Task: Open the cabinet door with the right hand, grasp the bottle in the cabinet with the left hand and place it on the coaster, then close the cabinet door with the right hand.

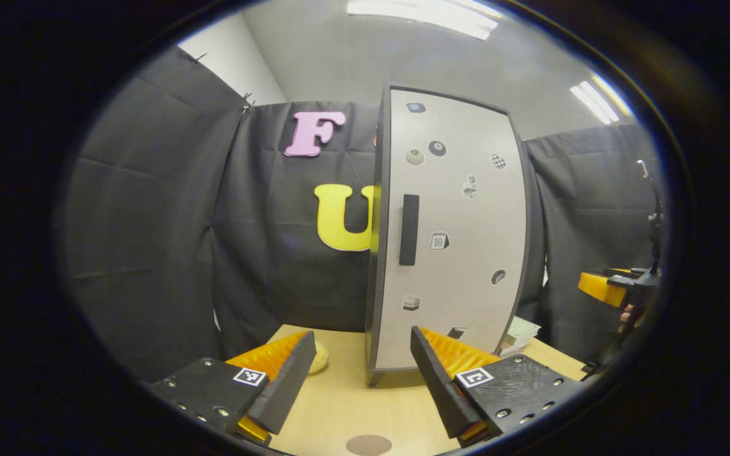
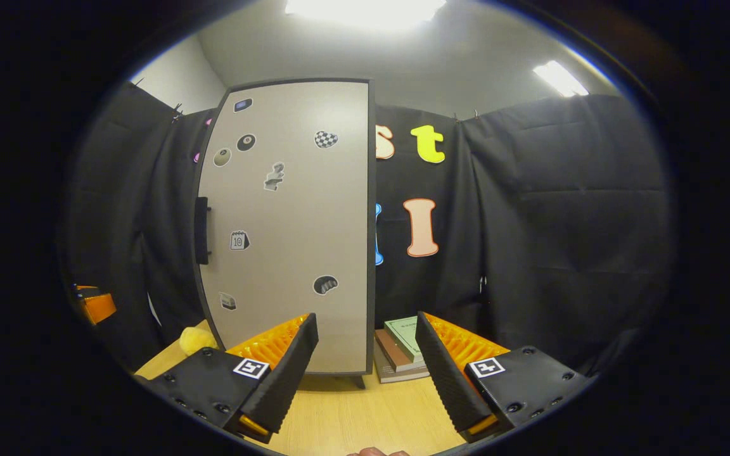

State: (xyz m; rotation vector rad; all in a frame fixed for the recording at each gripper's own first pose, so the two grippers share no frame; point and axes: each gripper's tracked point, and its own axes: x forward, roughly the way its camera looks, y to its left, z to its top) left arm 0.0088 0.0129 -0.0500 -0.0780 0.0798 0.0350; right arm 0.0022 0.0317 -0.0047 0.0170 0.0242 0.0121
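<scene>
Cabinet (image 1: 447,234): tall, pale door closed, dark handle (image 1: 409,229) on its left edge; stands upright at frame centre on the wooden table (image 1: 352,405), beyond the left gripper (image 1: 360,373), whose fingers are spread apart with nothing between them. Bottle: behind the closed door, cannot be seen.

Coaster (image 1: 369,444): round, brown, at the bottom edge of the left gripper view, on the table just ahead of the fingers.

Right gripper (image 2: 366,367): released, fingers wide, empty; cabinet door (image 2: 289,221) stands left of centre ahead of it, apart.

Right gripper view adds stacked books (image 2: 403,348) right of the cabinet's foot and a yellow object (image 2: 197,341) at lower left. The left gripper view shows the other gripper at the right edge, held by a hand (image 1: 628,316).
</scene>
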